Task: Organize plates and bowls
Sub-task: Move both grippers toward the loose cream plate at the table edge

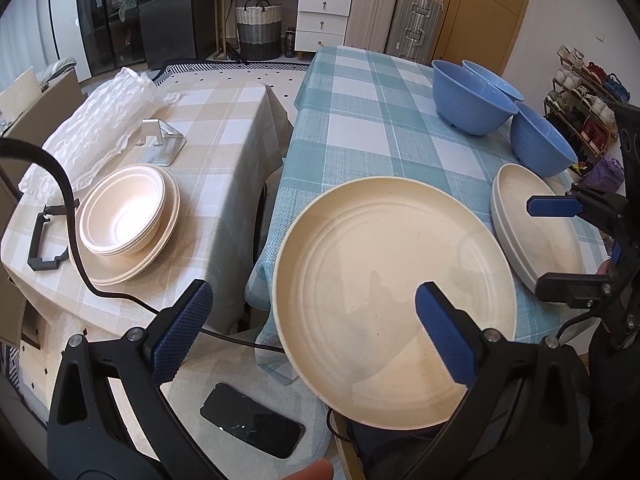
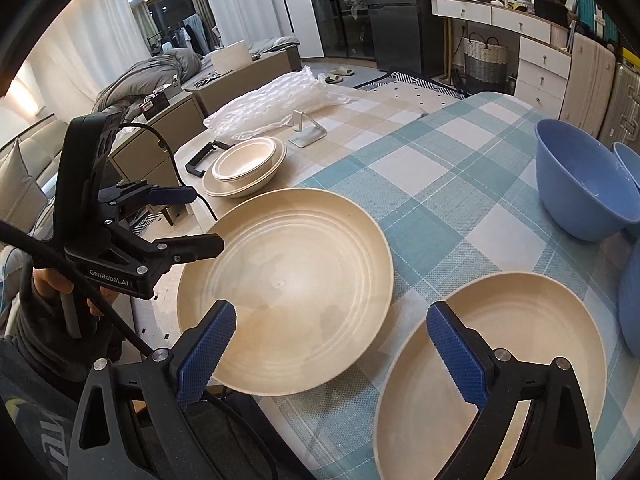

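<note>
Large cream plate point(image 1: 394, 300) overhanging the near edge of the blue-checked counter point(image 1: 360, 120), likely pulled out so a finger can slip under its rim. Left claw point(image 1: 312, 320) spread wide, gripping nothing, poised low at that plate's near-left rim. Right claw point(image 2: 332, 340) equally wide and empty, angled down above the second cream plate point(image 2: 516, 344) near the right edge. Blue bowls point(image 1: 474, 98) grouped toward the far right corner. Stacked cream bowls and plates point(image 1: 128, 220) on the beige counter point(image 1: 224, 120), probably the collection point.
</note>
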Demonstrator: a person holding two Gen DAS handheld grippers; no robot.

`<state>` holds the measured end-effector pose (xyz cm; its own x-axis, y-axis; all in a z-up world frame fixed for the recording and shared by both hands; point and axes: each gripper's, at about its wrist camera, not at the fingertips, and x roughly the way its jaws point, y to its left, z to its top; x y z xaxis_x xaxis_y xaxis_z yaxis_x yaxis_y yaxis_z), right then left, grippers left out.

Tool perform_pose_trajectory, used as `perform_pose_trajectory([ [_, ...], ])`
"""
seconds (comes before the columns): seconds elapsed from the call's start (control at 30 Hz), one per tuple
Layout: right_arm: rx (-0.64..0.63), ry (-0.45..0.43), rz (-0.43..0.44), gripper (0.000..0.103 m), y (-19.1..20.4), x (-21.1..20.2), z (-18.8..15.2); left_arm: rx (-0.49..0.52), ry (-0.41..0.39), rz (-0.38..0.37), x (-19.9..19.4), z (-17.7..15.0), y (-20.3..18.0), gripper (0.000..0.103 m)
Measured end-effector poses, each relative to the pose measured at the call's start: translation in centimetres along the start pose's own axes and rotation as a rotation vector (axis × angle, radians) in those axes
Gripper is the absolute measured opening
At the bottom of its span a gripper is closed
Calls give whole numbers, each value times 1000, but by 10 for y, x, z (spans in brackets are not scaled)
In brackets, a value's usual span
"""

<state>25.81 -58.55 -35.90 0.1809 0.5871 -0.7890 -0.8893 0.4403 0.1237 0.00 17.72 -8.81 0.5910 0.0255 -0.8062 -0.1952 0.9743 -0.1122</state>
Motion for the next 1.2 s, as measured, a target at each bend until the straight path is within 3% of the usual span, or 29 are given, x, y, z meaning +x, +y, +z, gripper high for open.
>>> perform_pose_trajectory([
  [0.8, 17, 121, 16, 98, -5, 54, 12, -14, 40, -52, 15, -14, 7, 100],
  [1.2, 29, 204, -13, 98, -1, 77, 24, -20, 56, -65, 20, -17, 5, 91],
])
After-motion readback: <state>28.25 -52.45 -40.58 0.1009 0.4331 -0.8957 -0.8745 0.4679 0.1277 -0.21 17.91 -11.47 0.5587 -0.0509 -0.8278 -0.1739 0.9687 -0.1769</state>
